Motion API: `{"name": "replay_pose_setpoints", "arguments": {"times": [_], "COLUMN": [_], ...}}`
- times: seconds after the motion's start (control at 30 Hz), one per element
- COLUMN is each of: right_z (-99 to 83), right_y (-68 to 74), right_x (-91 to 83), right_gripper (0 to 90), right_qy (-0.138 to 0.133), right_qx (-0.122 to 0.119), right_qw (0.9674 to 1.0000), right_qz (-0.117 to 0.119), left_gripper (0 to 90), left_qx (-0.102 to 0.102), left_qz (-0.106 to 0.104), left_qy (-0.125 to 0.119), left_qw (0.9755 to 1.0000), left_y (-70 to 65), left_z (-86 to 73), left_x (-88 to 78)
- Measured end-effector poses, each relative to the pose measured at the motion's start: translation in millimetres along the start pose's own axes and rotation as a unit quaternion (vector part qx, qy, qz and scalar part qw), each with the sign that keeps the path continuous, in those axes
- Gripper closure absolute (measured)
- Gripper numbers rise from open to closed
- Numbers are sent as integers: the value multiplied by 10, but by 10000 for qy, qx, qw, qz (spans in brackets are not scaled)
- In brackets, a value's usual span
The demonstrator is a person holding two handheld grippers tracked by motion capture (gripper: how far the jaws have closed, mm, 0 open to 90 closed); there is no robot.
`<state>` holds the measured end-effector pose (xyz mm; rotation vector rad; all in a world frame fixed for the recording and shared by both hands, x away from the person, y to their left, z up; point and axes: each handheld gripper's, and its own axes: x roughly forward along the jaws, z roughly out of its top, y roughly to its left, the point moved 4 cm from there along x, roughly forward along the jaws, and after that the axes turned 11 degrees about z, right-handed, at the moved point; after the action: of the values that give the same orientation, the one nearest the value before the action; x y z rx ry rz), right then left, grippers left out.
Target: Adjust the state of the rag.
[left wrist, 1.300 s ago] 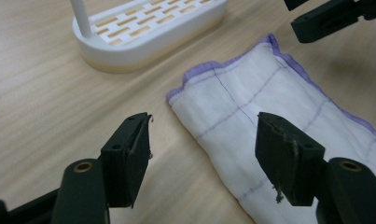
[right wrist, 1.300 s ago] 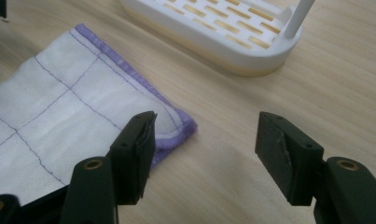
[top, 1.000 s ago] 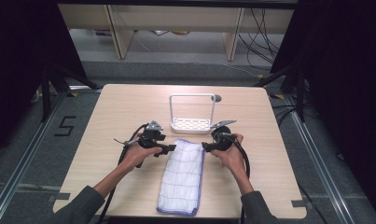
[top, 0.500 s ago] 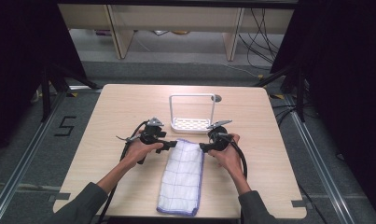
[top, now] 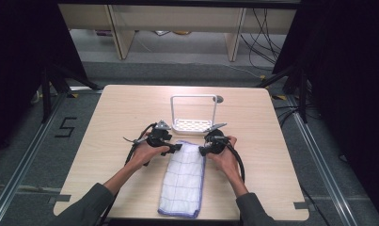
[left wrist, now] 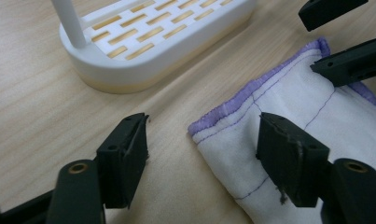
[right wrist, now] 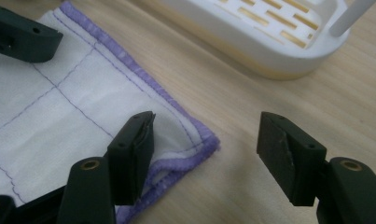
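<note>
A white cloth [top: 182, 181] with purple stitching and a purple hem lies folded lengthwise on the table, its far end near the rack. My left gripper [top: 177, 147] is low at the cloth's far left corner [left wrist: 279, 107]. Its jaws have just been closing and are still open; the corner lies between them, and one jaw hangs over the fabric. My right gripper [top: 202, 150] is at the far right corner [right wrist: 59, 112], open, with one jaw over the hem and the other over bare wood. In each gripper view, the other gripper's jaws show across the cloth.
A white slotted rack [top: 193, 125] with a tall wire handle stands just beyond the cloth's far end, close to both grippers [left wrist: 153, 37] [right wrist: 269, 32]. The wooden table [top: 121, 108] has bare room left and right. Shelving and cables sit on the floor beyond it.
Both grippers have edged slightly inward onto the cloth's far corners. The cloth and the rack lie as before.
</note>
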<state>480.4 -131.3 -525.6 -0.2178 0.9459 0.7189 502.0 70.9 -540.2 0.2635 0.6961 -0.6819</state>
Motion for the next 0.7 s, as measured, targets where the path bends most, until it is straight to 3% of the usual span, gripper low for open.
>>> {"name": "replay_pose_setpoints", "arguments": {"times": [0.03, 0.27, 0.33, 0.43, 0.57, 0.6, 0.63, 0.7], "right_z": [-7, -4, 13, 19, -10, -20, -30, -32], "right_y": [8, 19, 19, 11, 17, 3, 16, 4], "right_x": [25, 2, -32, -47, 13, 28, 17, 19], "right_gripper": [383, 392, 392, 389, 384, 397, 406, 413], "right_qy": [53, 66, -19, -74, 68, 55, 103, 83], "right_qx": [-43, 2, 13, 39, 105, 146, 270, 210], "right_qw": [10000, 10000, 10000, 10000, 9999, 9999, 9996, 9997], "right_qz": [-58, -53, -54, -20, 7, 3, 34, 30], "left_gripper": [379, 549, 601, 645, 732, 767, 779, 793], "left_qx": [122, 295, 429, 457, 565, 493, 588, 588], "left_qz": [-14, -118, -137, -145, -204, -215, -228, -231], "left_qy": [58, -27, -7, -25, -31, -74, -43, -57], "left_qw": [9999, 9995, 9990, 9988, 9982, 9985, 9980, 9980], "left_y": [-8, -71, -81, -100, -128, -145, -142, -145], "left_z": [-16, -16, -18, -20, -21, -20, -24, -26], "left_x": [16, 6, -4, -6, -18, -13, -21, -20]}}
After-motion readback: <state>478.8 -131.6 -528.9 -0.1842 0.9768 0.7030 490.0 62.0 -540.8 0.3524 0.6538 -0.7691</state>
